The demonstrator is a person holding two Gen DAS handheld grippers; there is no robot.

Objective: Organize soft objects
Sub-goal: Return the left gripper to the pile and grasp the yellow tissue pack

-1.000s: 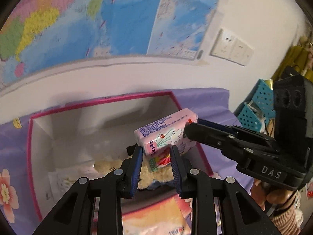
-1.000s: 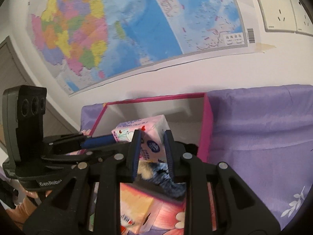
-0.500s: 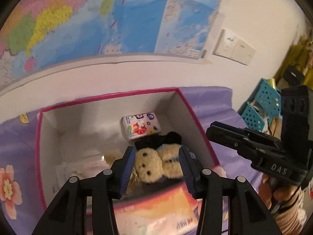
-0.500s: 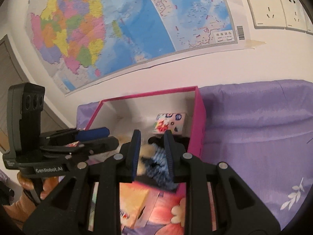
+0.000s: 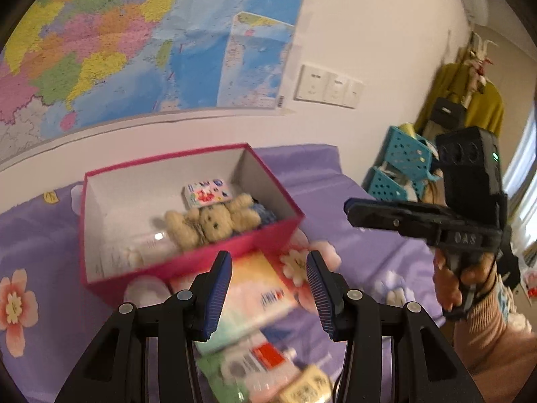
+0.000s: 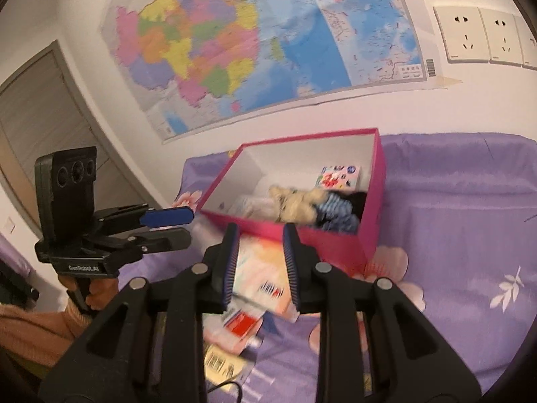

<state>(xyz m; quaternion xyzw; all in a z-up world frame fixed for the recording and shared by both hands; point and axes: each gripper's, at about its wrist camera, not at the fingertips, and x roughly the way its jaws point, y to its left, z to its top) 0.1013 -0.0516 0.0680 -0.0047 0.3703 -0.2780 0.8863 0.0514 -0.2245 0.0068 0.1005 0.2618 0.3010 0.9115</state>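
A pink-walled box (image 5: 188, 258) stands on the bed, with a tan teddy bear (image 5: 211, 221) and a small flowered tissue pack (image 5: 206, 196) lying inside. My left gripper (image 5: 268, 265) hovers open in front of the box's near wall with nothing between its fingers. The right wrist view shows the same box (image 6: 335, 238), bear (image 6: 298, 201) and pack (image 6: 339, 176). My right gripper (image 6: 261, 235) is short of the box, its jaws opening and empty. A larger tissue packet (image 5: 248, 299) lies on the sheet below both grippers.
The purple flowered sheet (image 6: 453, 235) covers the bed. More packets (image 5: 268, 366) lie nearest me. A wall with a map (image 6: 235, 50) and sockets (image 6: 470, 33) rises behind the box. Teal baskets (image 5: 402, 168) stand on the right, and a door (image 6: 43, 100) is on the left.
A second ago both grippers held the small tissue pack over the box. It now lies in the box, the left jaws stand wider, and both grippers have drawn back.
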